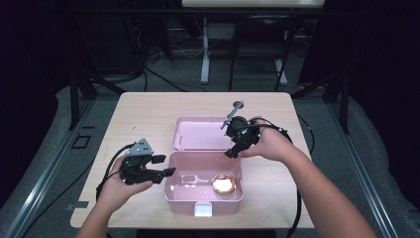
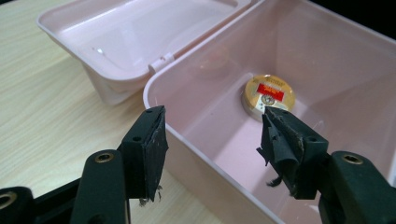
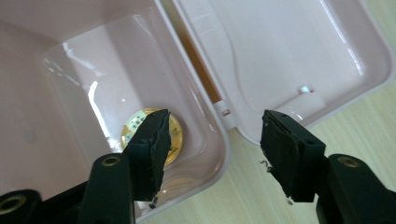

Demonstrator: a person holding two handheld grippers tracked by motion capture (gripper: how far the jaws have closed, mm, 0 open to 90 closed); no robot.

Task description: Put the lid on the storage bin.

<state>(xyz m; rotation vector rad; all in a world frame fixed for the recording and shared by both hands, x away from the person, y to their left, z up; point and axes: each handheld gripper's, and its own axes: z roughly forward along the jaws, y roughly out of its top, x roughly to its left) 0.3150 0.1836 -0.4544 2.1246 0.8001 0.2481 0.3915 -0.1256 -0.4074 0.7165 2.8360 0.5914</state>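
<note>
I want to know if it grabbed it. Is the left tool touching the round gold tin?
Apart. In the high view, the left tool sits outside the pink box's left wall, while the tin lies inside.

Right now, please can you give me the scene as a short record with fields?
box: pink box on the wooden table, open
lid: lid folded back flat behind the box
contents: one round gold tin at the box's right side
left gripper: left gripper at the box's left wall, fingers apart, holding nothing
right gripper: right gripper over the hinge edge, fingers apart, holding nothing
</note>
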